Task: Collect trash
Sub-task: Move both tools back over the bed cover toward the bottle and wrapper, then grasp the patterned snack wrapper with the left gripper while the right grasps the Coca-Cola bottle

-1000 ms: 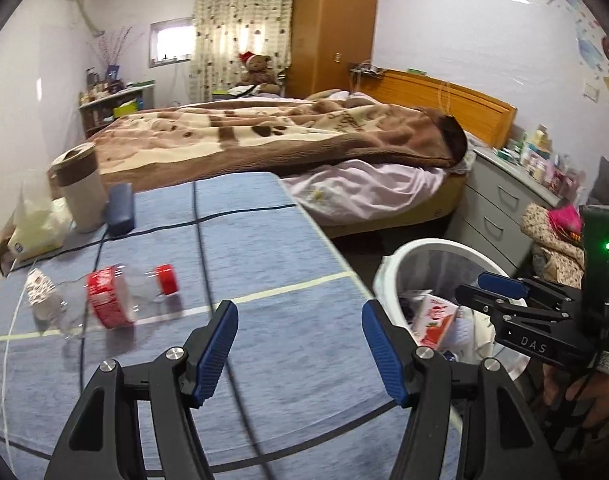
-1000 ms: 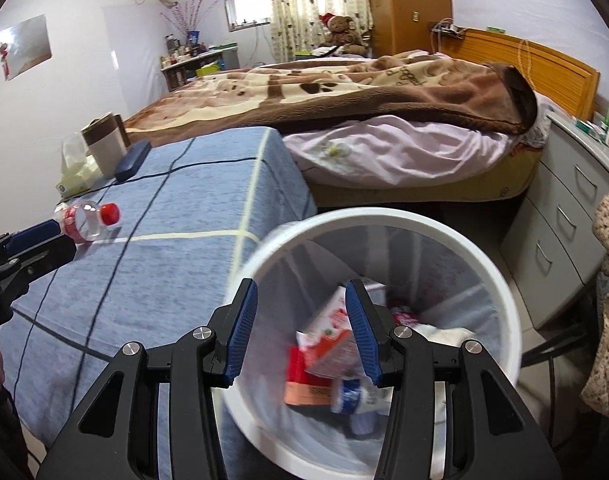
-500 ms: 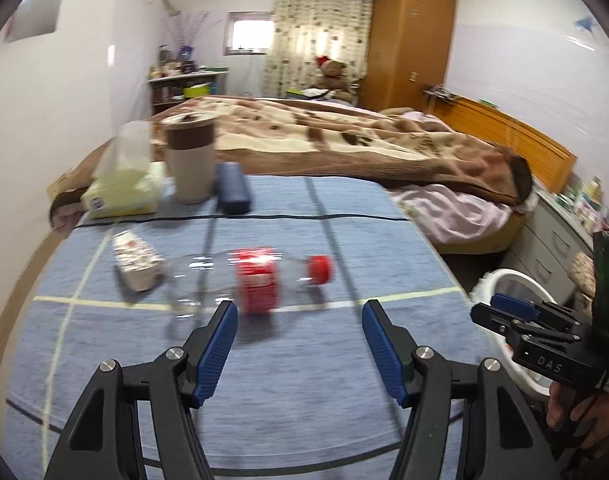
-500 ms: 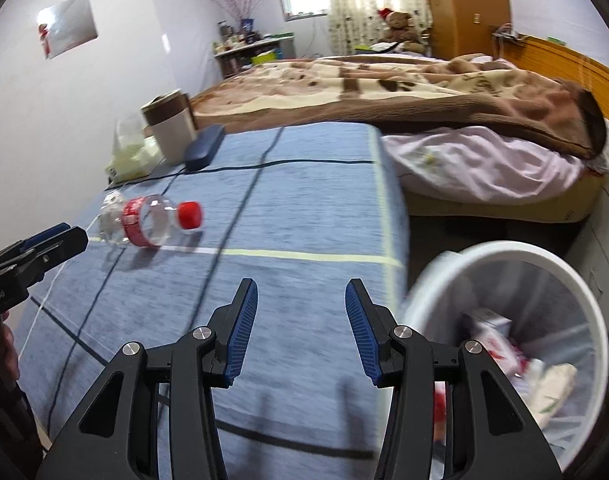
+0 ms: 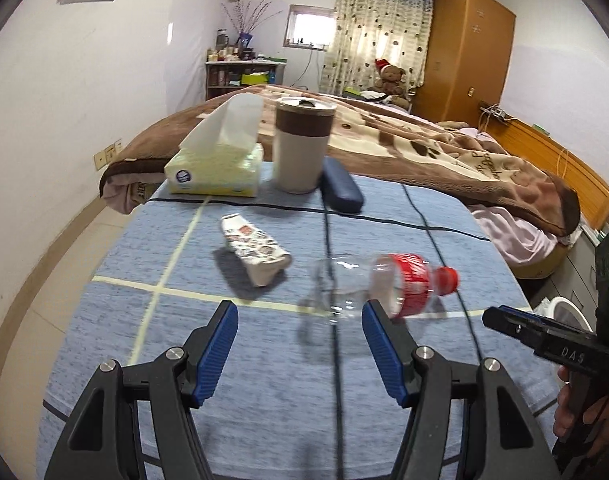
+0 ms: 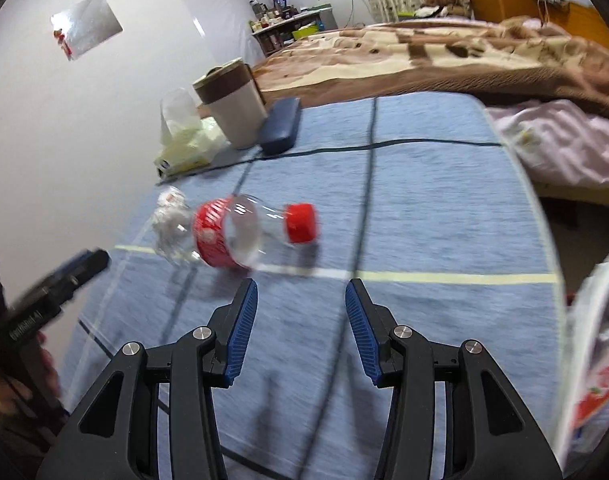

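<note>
Now we hold both grippers above the blue tablecloth (image 5: 264,380), jaws spread and pinching nothing. Our left gripper (image 5: 300,344) points at a clear plastic bottle (image 5: 380,284) lying on its side, red cap to the right, just beyond the blue pads. A crumpled wrapper (image 5: 256,248) lies left of it. Our right gripper (image 6: 300,320) is near the bottle too. The white bin (image 6: 584,360) stands at far right.
</note>
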A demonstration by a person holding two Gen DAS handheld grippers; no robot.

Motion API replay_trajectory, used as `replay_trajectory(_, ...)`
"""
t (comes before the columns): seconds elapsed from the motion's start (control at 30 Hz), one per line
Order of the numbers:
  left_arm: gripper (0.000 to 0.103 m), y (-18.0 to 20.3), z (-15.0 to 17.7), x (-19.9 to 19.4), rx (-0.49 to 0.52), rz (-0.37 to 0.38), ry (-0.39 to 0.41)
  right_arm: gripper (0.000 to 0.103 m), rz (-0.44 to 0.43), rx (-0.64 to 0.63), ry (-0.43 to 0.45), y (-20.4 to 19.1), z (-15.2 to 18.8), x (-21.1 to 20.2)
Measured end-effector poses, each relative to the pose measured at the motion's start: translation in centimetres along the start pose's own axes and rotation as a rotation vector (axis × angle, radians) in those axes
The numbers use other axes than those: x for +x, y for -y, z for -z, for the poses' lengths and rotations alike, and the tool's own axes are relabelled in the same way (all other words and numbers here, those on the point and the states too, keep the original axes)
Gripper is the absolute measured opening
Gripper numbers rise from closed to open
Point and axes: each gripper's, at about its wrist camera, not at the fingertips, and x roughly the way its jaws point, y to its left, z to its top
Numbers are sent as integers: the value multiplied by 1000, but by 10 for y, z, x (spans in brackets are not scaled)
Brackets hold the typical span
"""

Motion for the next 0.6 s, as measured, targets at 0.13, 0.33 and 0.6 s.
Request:
replay_trajectory(0.13,64,-12,-3,14,2,-10,-24,48,-73,57,13,-10,-7,16)
replay_trajectory(0.33,64,-31,-11,31,-10,-2,-39,66,-98,178,-43,-16,-20,48)
replay_trajectory(0.6,64,-46,-20,48,-25,8,-55,72,-53,196,-44,-27,-48,76)
